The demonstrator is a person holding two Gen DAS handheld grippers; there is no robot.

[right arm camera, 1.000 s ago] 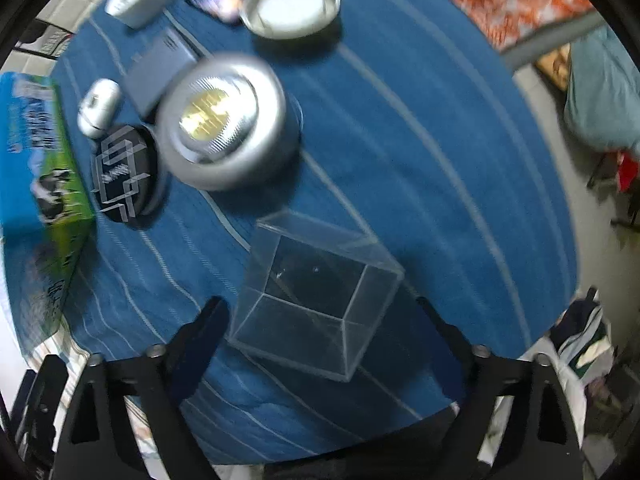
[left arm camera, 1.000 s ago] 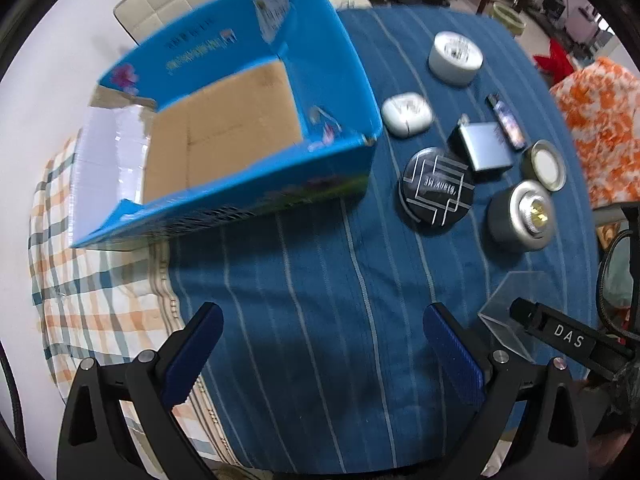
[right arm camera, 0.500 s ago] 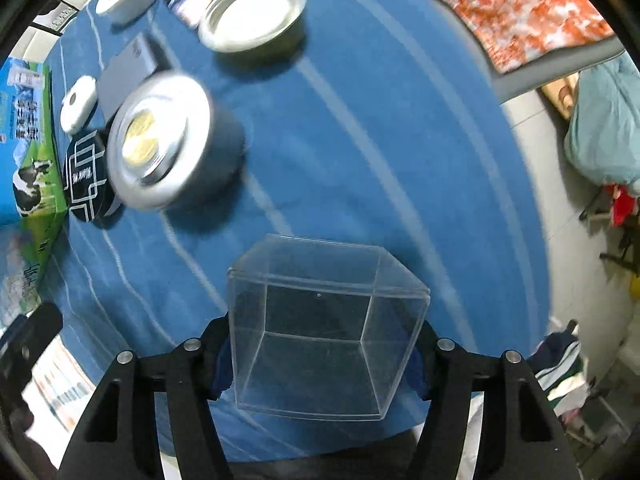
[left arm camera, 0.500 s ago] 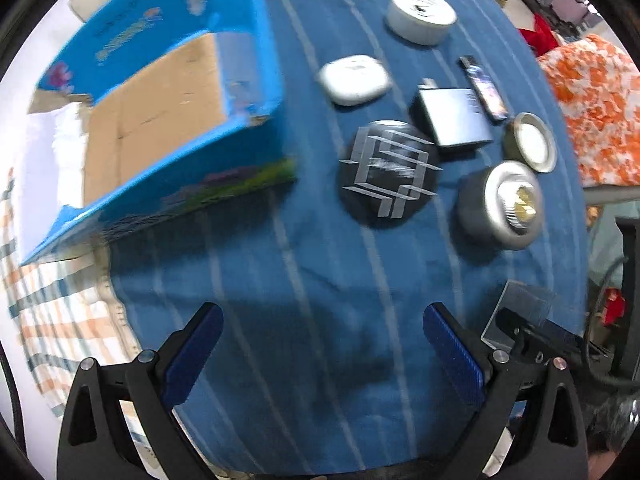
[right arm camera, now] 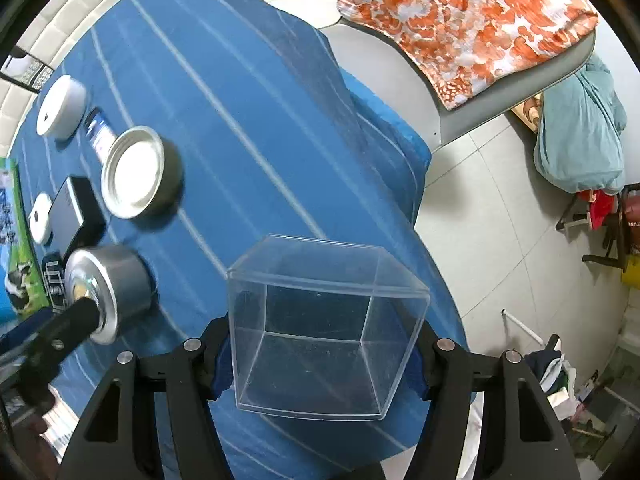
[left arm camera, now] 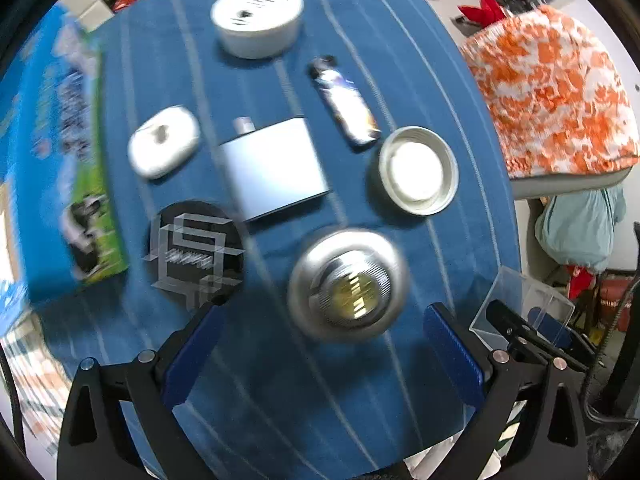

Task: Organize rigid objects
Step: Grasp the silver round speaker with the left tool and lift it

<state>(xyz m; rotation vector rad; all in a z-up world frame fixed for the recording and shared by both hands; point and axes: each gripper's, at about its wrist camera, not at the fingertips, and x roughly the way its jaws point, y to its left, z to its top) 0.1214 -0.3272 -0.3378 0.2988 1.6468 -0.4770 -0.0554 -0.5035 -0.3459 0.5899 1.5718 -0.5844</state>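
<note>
My right gripper is shut on a clear plastic cube box, both pads pressed on its sides, over the table's right edge. The box also shows at the lower right of the left wrist view. My left gripper points down and stands open with nothing between its blue pads. It hangs just short of a silver round push light. Around the light lie a black disc, a grey flat case, a metal lid and a white earbud case.
A blue carton stands at the table's left. A white round tin and a slim patterned stick lie at the far side. The blue striped cloth drops off at the right. Beyond it stands a chair with an orange cover.
My right gripper has closed on the clear box and carried it toward the table's right edge. My left gripper has swung from the carton over to the silver light.
</note>
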